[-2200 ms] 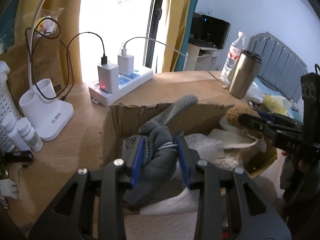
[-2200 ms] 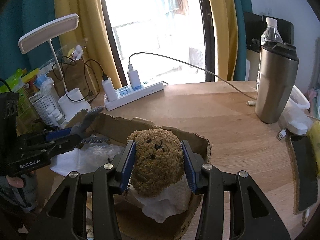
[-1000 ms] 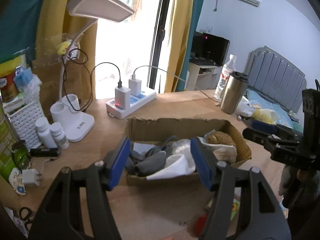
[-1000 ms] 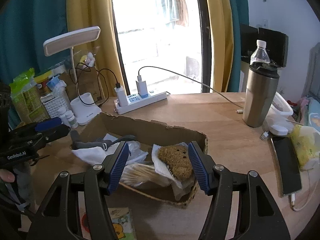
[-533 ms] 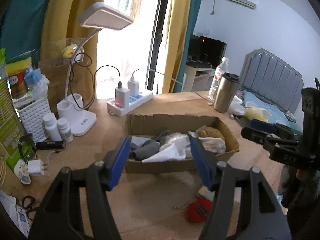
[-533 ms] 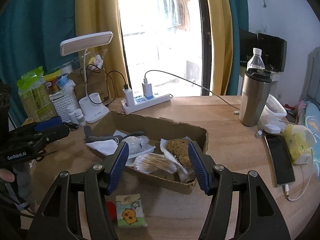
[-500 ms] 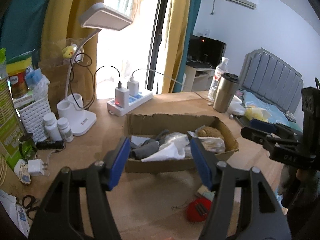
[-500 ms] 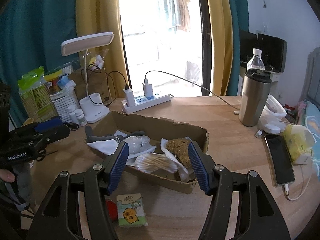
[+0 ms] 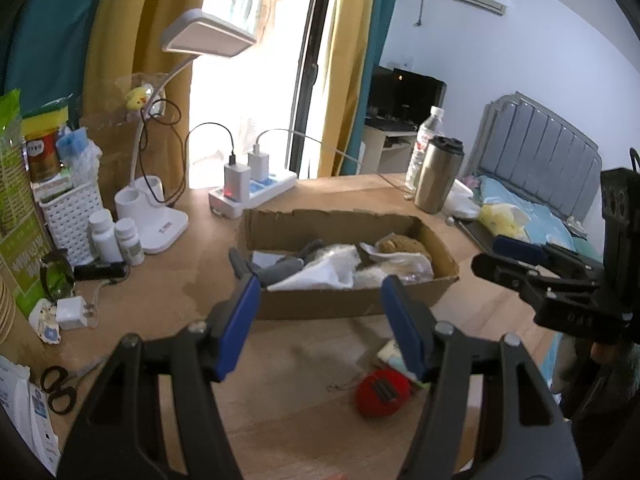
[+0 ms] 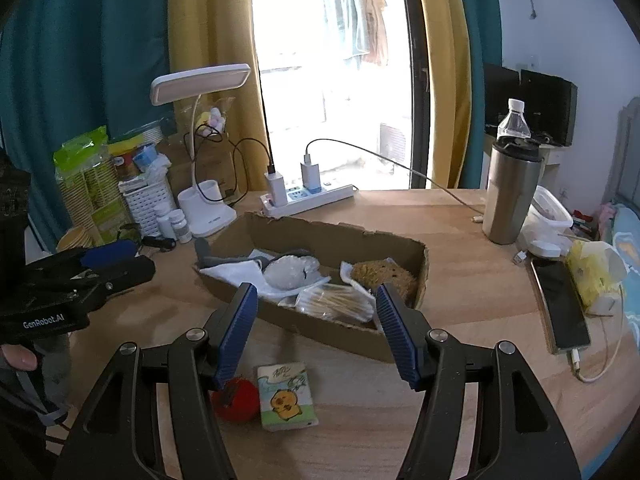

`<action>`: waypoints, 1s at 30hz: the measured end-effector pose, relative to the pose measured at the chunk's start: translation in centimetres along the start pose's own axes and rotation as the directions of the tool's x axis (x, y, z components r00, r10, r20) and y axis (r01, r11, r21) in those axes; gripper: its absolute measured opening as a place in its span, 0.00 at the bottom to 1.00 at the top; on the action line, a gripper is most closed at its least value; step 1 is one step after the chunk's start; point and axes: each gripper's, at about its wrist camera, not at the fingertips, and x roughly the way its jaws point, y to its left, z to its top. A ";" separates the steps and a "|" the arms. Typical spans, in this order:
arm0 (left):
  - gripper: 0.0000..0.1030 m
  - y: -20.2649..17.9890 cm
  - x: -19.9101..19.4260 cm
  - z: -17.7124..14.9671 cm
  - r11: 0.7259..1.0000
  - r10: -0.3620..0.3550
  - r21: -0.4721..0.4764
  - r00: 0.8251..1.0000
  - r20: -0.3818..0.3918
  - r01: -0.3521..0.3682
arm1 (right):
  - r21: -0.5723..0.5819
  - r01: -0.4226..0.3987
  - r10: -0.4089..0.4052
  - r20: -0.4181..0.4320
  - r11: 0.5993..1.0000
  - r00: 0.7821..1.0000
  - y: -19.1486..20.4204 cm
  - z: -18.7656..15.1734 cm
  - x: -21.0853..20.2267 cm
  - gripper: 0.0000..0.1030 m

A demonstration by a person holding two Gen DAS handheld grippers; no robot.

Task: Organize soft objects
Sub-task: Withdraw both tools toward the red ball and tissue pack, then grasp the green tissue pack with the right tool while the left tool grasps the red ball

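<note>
A shallow cardboard box (image 9: pixel 344 306) (image 10: pixel 320 236) on the wooden table holds a grey glove (image 9: pixel 280 266) (image 10: pixel 232 258), white cloth (image 10: pixel 236 274), clear plastic bags (image 10: pixel 292 268) and a brown plush bear (image 9: pixel 402 245) (image 10: pixel 382 274). My left gripper (image 9: pixel 320 320) is open and empty, held back from the box's near side. My right gripper (image 10: pixel 314 326) is open and empty, also back from the box. A red soft pouch (image 9: pixel 382 392) (image 10: pixel 236 400) and a tissue pack with a yellow cartoon (image 10: pixel 286 396) lie on the table in front of the box.
A power strip with chargers (image 10: pixel 308 196), a white desk lamp (image 10: pixel 200 204), pill bottles (image 9: pixel 116 240) and a white basket (image 9: pixel 70 216) stand behind the box. A steel tumbler (image 10: pixel 510 196), a phone (image 10: pixel 560 304) and a yellow bag (image 10: pixel 592 272) are at the right. Scissors (image 9: pixel 58 388) lie near left.
Both grippers let go of the glove and the plush bear in the box, opened, and drew back and up. In the last half second they backed off only slightly.
</note>
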 end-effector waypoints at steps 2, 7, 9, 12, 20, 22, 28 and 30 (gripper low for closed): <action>0.63 -0.2 0.0 -0.3 1.000 -0.006 0.003 1.000 -0.004 0.006 | 0.000 -0.002 0.002 -0.006 1.000 1.000 0.2 -0.4 -0.1 0.63; 0.63 -0.5 0.1 -1.2 1.000 -0.014 0.002 1.000 -0.021 0.014 | 0.005 -0.004 0.005 -0.029 1.000 1.000 0.5 -1.5 -0.2 0.63; 0.63 -0.5 0.2 -1.7 1.000 -0.017 0.002 0.999 -0.032 0.018 | 0.007 -0.005 0.006 -0.037 1.000 0.999 0.6 -1.9 -0.1 0.63; 0.63 -0.5 0.3 -2.4 1.000 -0.018 0.001 0.999 -0.047 0.018 | 0.012 -0.009 0.010 -0.052 1.000 0.999 0.7 -2.6 0.2 0.63; 0.63 -0.5 1.0 -4.0 1.000 -0.013 -0.010 0.995 -0.097 0.012 | 0.027 -0.032 0.034 -0.099 0.999 0.995 0.9 -4.6 1.6 0.63; 0.63 -0.7 1.3 -4.4 1.000 -0.018 -0.005 0.994 -0.111 0.018 | 0.033 -0.037 0.040 -0.105 0.999 0.994 0.9 -4.9 2.0 0.63; 0.63 -1.2 1.8 -5.1 0.999 -0.032 0.003 0.990 -0.136 0.033 | 0.041 -0.044 0.049 -0.128 0.998 0.991 1.0 -5.7 2.6 0.63; 0.63 -1.2 2.0 -5.3 0.999 -0.034 -0.001 0.989 -0.142 0.035 | 0.035 -0.043 0.047 -0.136 0.998 0.990 1.1 -5.8 2.8 0.63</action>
